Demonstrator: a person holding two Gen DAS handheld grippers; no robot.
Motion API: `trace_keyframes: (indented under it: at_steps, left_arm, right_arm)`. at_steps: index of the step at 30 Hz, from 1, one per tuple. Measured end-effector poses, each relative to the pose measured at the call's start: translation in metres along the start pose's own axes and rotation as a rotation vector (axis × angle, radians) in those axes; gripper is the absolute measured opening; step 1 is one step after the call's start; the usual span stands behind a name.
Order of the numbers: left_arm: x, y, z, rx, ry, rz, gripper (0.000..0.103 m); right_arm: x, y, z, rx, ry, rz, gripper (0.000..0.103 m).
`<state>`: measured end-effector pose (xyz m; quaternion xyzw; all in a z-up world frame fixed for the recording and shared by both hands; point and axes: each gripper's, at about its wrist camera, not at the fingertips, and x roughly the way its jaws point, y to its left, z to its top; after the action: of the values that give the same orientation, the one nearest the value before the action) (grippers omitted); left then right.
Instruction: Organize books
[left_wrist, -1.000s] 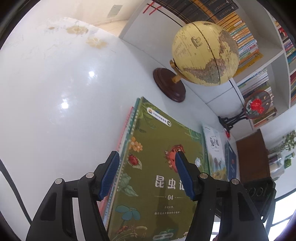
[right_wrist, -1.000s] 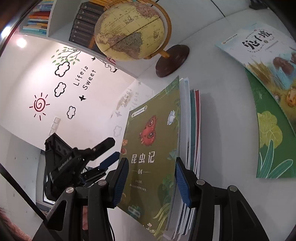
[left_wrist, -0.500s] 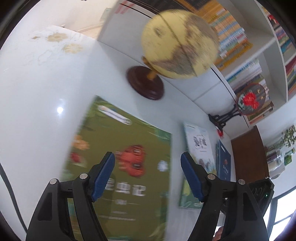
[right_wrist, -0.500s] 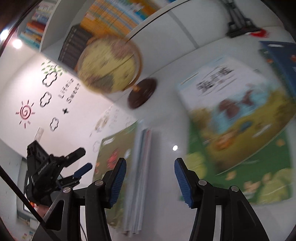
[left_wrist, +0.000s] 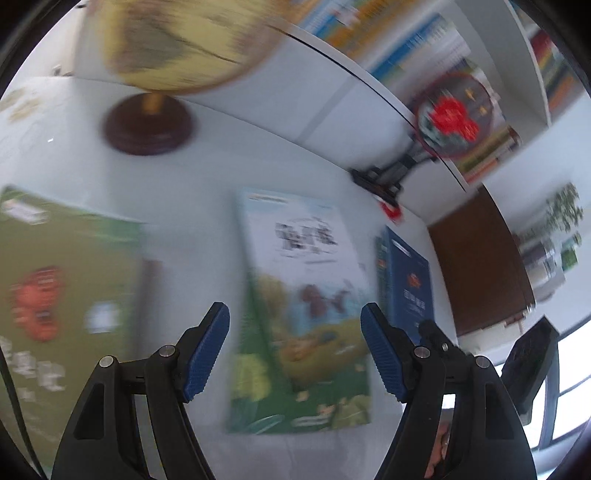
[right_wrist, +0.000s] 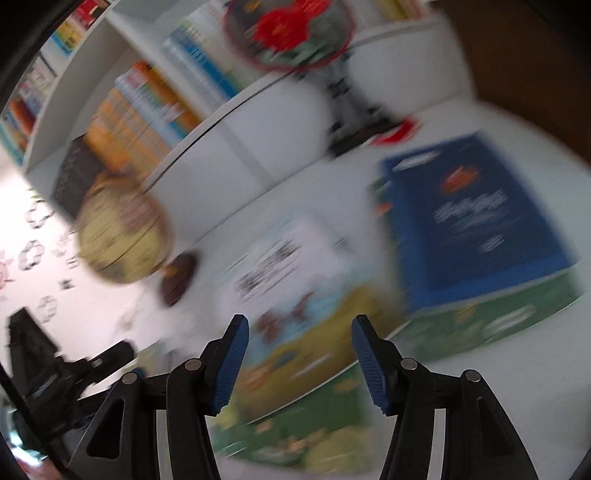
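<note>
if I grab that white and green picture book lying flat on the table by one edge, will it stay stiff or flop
The white and green picture book looks thin and wide, so it would probably sag if held by one edge. Its cover seems glossy, so it may slide on the smooth white table. It is likely light.

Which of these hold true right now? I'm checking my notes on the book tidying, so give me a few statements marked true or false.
1. The left hand-held gripper holds a book. False: nothing is between its blue pads.
2. The blue book lies on top of a green one. True.
3. The globe stands on a dark round base. True.
4. The right hand-held gripper is clamped on the blue book. False: its jaws are opening, empty, above the white-topped book.
5. The white-topped book stands upright on the shelf. False: it lies flat on the table.
</note>
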<state>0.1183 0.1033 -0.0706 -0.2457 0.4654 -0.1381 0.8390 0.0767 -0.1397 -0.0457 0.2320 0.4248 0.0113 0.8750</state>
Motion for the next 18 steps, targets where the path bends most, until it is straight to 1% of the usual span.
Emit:
trace_keyframes:
  at_steps: [2, 3, 5, 8, 12, 14, 17, 18]
  left_arm:
    - [0.019, -0.020, 0.001, 0.023, 0.027, -0.039, 0.072]
    - [0.030, -0.033, 0.000, 0.037, 0.037, -0.066, 0.072]
    - [0.051, -0.055, -0.002, 0.062, 0.060, -0.105, 0.072]
    - [0.089, -0.092, -0.008, 0.127, 0.112, -0.167, 0.072]
    - [0.136, -0.130, -0.018, 0.199, 0.187, -0.218, 0.072]
    - [0.150, -0.142, -0.020, 0.228, 0.209, -0.240, 0.072]
    - [0.167, -0.154, -0.026, 0.262, 0.240, -0.244, 0.072]
    - [0.172, -0.156, -0.028, 0.264, 0.252, -0.240, 0.072]
  right_arm:
    - [-0.006, -0.016, 0.012, -0.014, -0.046, -0.122, 0.060]
    - [-0.007, -0.023, 0.018, -0.009, -0.058, -0.169, 0.061]
    - [-0.008, -0.045, 0.028, 0.033, -0.073, -0.236, 0.061]
    - [-0.007, -0.084, 0.043, 0.130, -0.087, -0.331, 0.061]
    - [-0.003, -0.121, 0.056, 0.203, -0.086, -0.406, 0.061]
    - [0.000, -0.135, 0.061, 0.228, -0.076, -0.437, 0.061]
    - [0.007, -0.152, 0.066, 0.254, -0.037, -0.446, 0.061]
    - [0.009, -0.156, 0.066, 0.265, -0.026, -0.433, 0.062]
